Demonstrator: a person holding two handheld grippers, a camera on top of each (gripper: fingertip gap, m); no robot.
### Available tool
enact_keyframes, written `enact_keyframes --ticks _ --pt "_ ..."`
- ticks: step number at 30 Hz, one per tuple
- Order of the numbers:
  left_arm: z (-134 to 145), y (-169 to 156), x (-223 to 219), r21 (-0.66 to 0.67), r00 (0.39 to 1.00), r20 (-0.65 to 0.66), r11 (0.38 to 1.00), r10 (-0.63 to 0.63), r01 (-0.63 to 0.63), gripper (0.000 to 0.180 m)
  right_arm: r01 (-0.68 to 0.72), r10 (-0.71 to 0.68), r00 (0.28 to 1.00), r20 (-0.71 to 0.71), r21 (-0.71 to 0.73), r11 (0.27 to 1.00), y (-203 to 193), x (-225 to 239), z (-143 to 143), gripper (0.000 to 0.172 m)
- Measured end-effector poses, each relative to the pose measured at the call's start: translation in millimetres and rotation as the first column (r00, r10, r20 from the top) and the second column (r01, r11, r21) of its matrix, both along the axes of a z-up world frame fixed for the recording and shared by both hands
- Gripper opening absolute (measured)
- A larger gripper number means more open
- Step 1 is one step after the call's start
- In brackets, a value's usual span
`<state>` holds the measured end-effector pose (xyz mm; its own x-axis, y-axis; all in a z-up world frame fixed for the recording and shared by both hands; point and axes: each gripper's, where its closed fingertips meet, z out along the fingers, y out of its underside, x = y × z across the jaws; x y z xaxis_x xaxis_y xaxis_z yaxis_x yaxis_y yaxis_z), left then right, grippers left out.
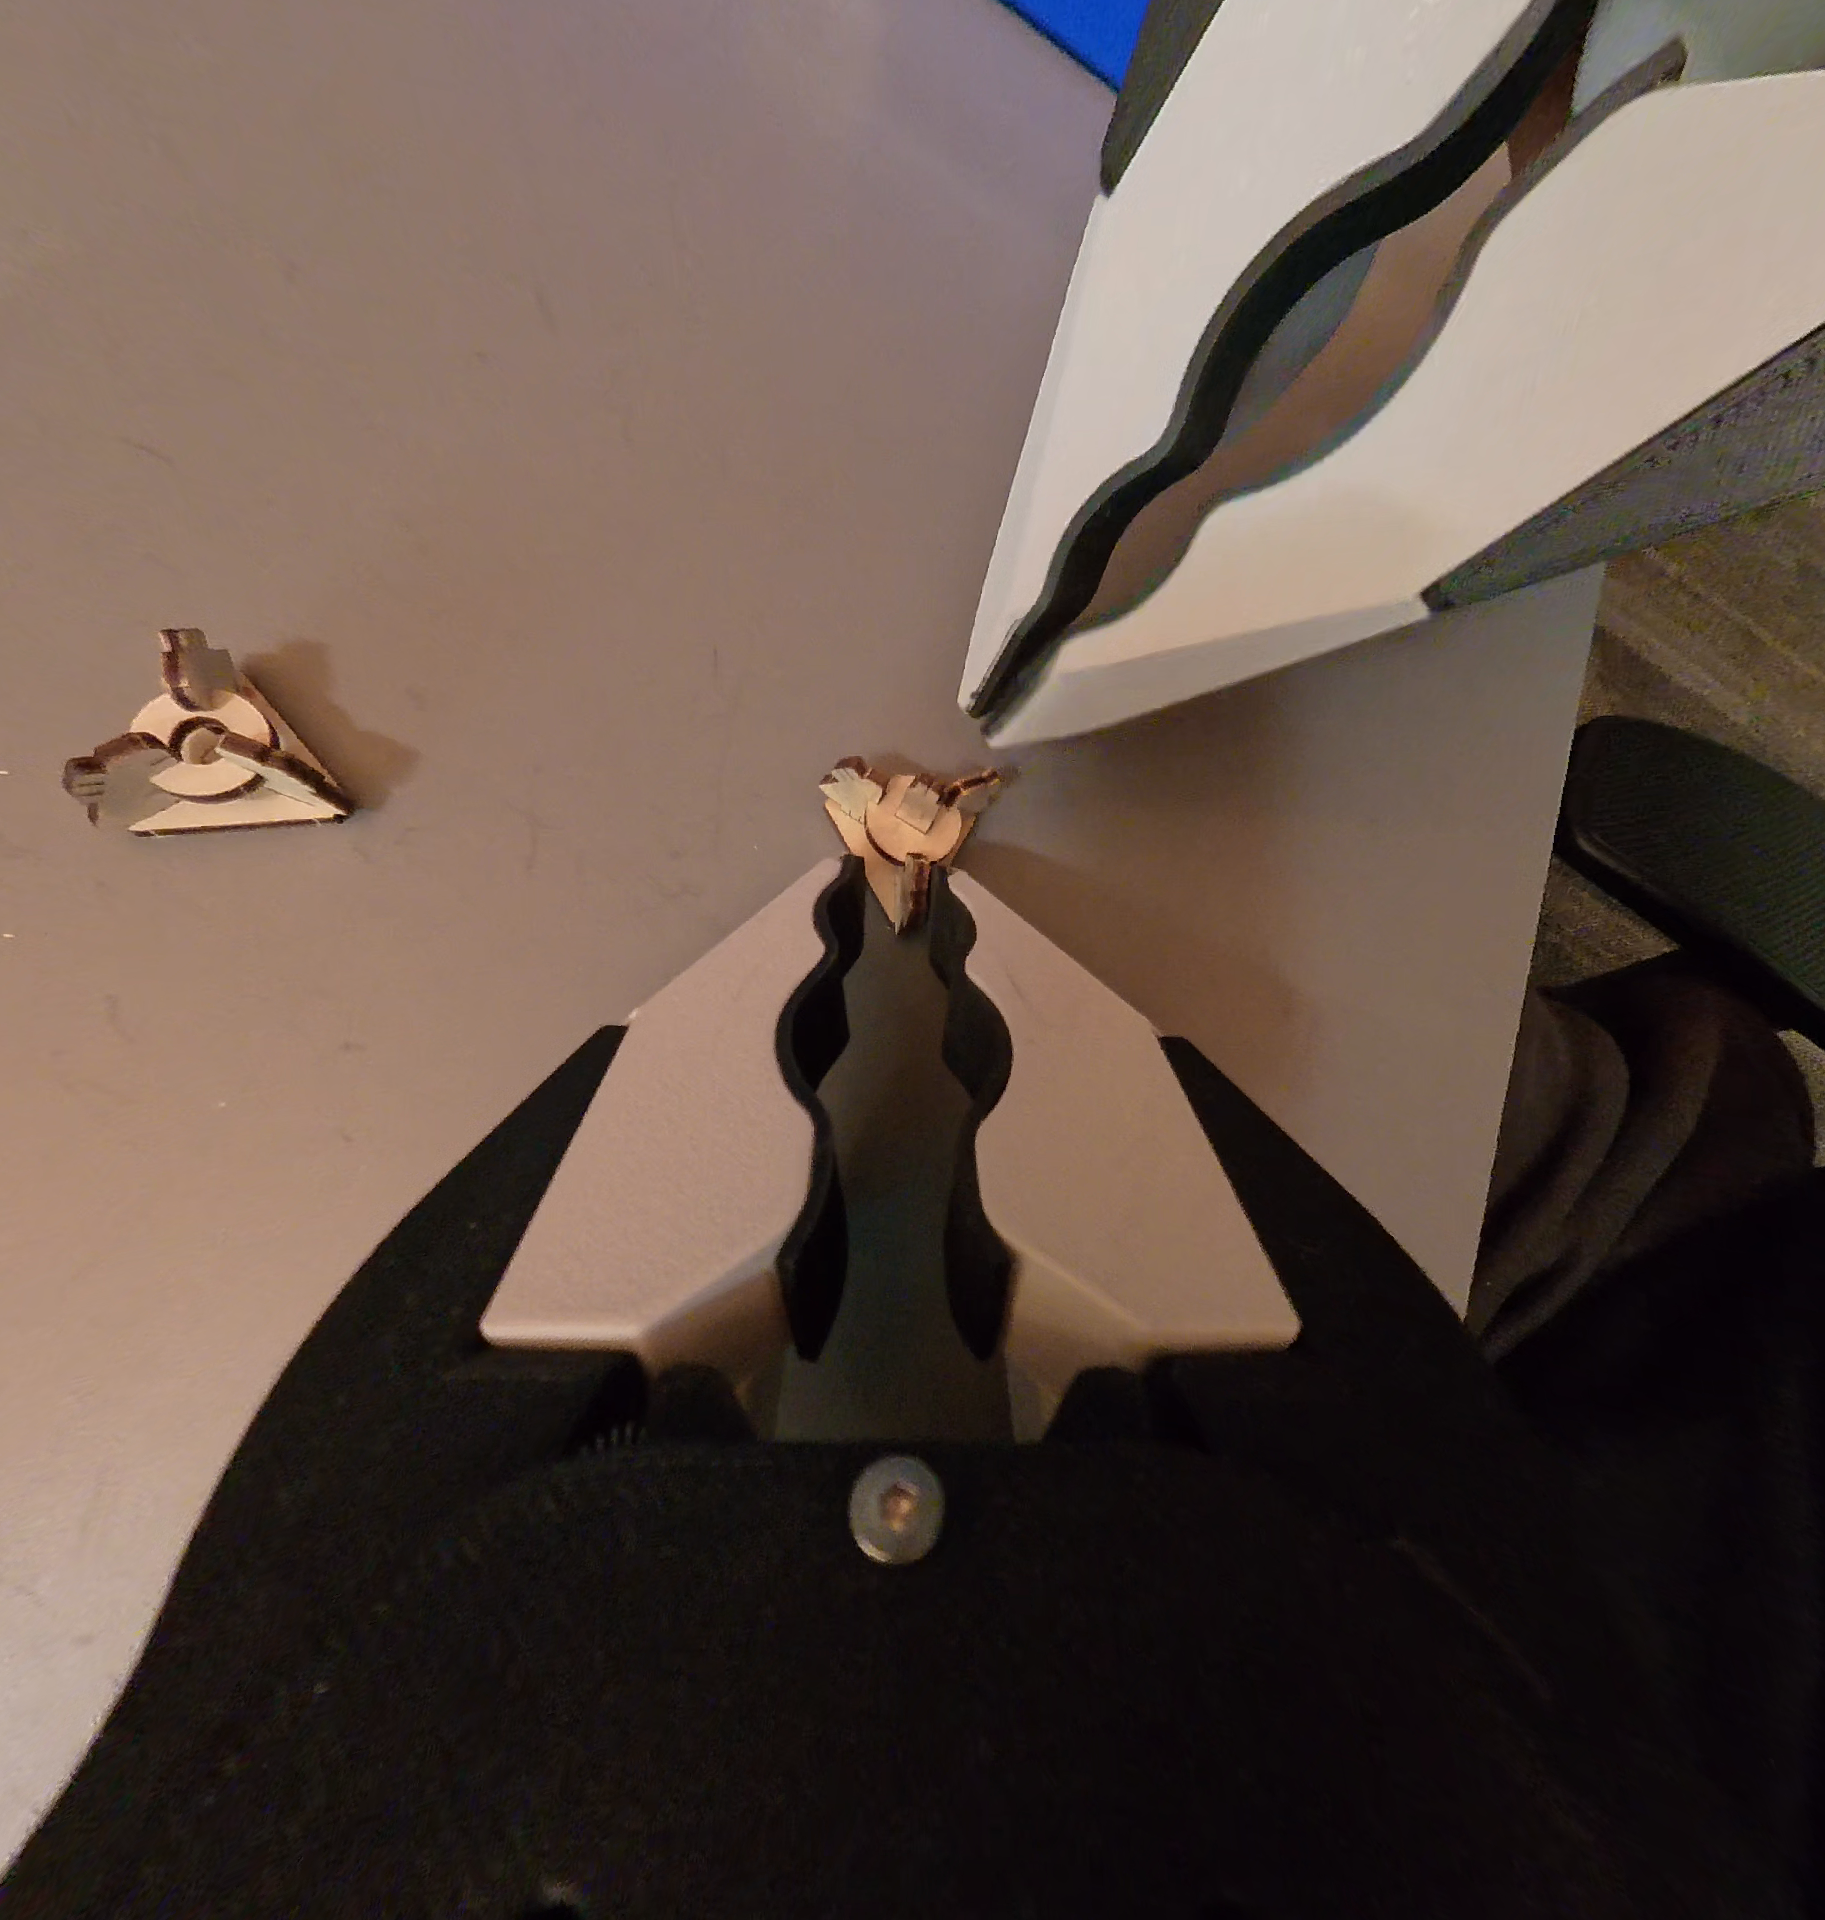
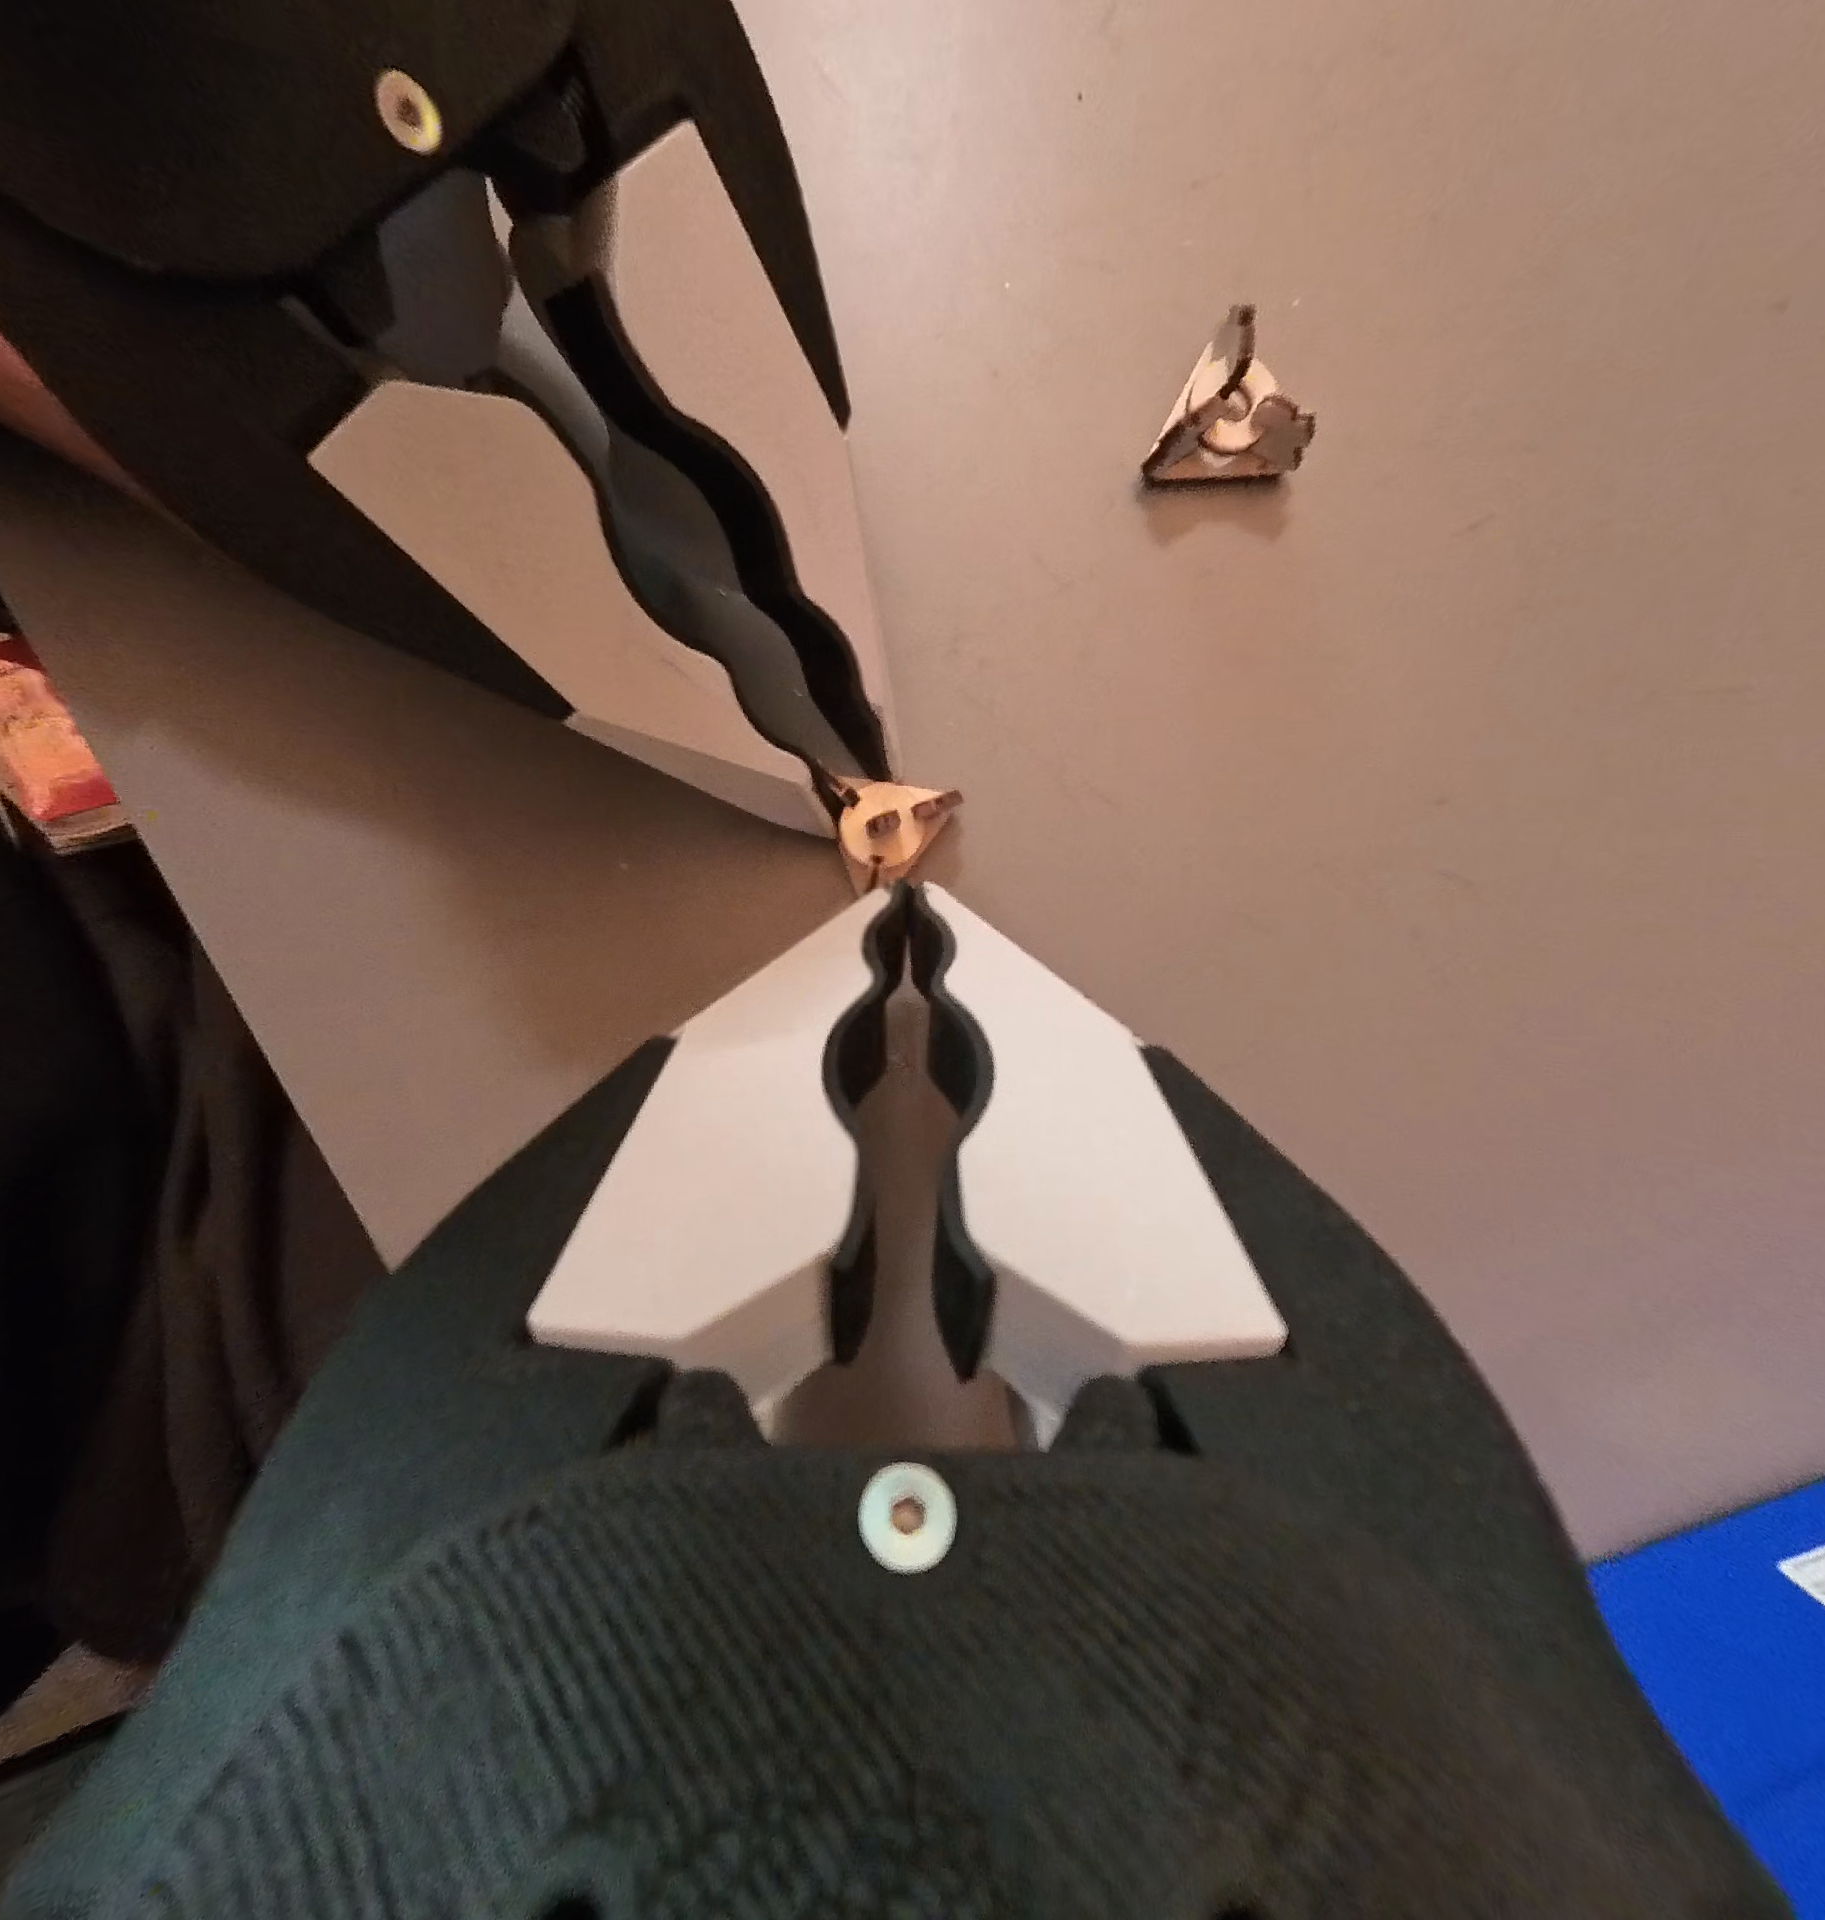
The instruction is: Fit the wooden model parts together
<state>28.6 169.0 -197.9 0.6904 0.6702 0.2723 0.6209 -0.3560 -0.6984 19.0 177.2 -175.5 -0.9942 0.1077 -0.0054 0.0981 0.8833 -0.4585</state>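
Note:
My left gripper (image 1: pixel 892 873) is shut on one corner of a small triangular wooden piece (image 1: pixel 903 821) made of slotted plywood parts, and holds it just above the grey table (image 1: pixel 472 312). In the right wrist view the left gripper (image 2: pixel 851 774) comes in from the upper left with the same piece (image 2: pixel 887 821) at its tips. My right gripper (image 2: pixel 903 899) is shut with its pads together, its tips right beside the piece's near edge. It also shows in the left wrist view (image 1: pixel 981 707), at the upper right. A second wooden triangular piece (image 1: pixel 201 748) lies on the table; the right wrist view shows it too (image 2: pixel 1225 416).
The table's edge runs down the right of the left wrist view, with a black chair (image 1: pixel 1718 852) and floor beyond it. A blue object (image 2: pixel 1739 1662) with a white label lies at the table's corner. Colourful packaging (image 2: pixel 25 748) sits off the table at the left. Only a small space, under 4 cm, lies between the two pairs of fingers. The blue object (image 2: pixel 1739 1662) is about 25 cm from both grippers' fingertips.

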Motion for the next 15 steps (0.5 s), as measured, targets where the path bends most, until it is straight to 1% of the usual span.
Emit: enact_keyframes --ticks 3,5,7,8,11,12,14,15 --pt "0.0 0.0 0.0 0.002 1.0 0.002 1.0 0.0 0.0 0.011 -0.01 0.01 1.0 -0.013 -0.041 0.999 -7.4 2.8 3.6 0.0" --pt "0.0 0.0 0.0 0.002 1.0 0.002 1.0 0.0 0.0 0.011 -0.008 0.008 1.0 0.012 -0.007 1.0 -6.0 7.5 -6.8 0.0" --pt "0.0 0.0 -0.1 0.002 1.0 0.002 1.0 0.001 -0.001 0.011 -0.002 0.002 1.0 -0.028 -0.01 1.0 -6.2 3.1 -5.7 0.0" --pt "-0.1 0.0 -0.1 0.002 1.0 0.002 1.0 0.001 -0.001 0.011 -0.002 0.002 0.999 -0.044 -0.004 1.0 -5.0 1.7 -4.1 0.0" --pt "-0.1 0.0 -0.1 0.001 1.0 0.002 1.0 0.001 -0.001 0.011 0.005 -0.008 0.999 -0.043 -0.058 0.998 -9.2 2.7 7.8 0.0" --pt "-0.1 0.0 -0.1 0.002 1.0 0.002 1.0 0.001 -0.001 0.011 0.007 -0.009 0.999 -0.032 -0.063 0.998 -10.6 4.0 6.9 0.0" --pt "-0.1 0.0 -0.2 0.003 1.0 0.003 1.0 0.001 -0.001 0.011 0.005 -0.005 1.0 -0.002 -0.023 1.0 -9.6 7.4 -8.5 0.0" --pt "-0.1 0.2 -0.1 0.003 1.0 0.003 1.0 0.0 0.0 0.011 0.0 0.0 1.0 -0.003 -0.02 1.0 -10.2 7.8 -11.5 0.0"
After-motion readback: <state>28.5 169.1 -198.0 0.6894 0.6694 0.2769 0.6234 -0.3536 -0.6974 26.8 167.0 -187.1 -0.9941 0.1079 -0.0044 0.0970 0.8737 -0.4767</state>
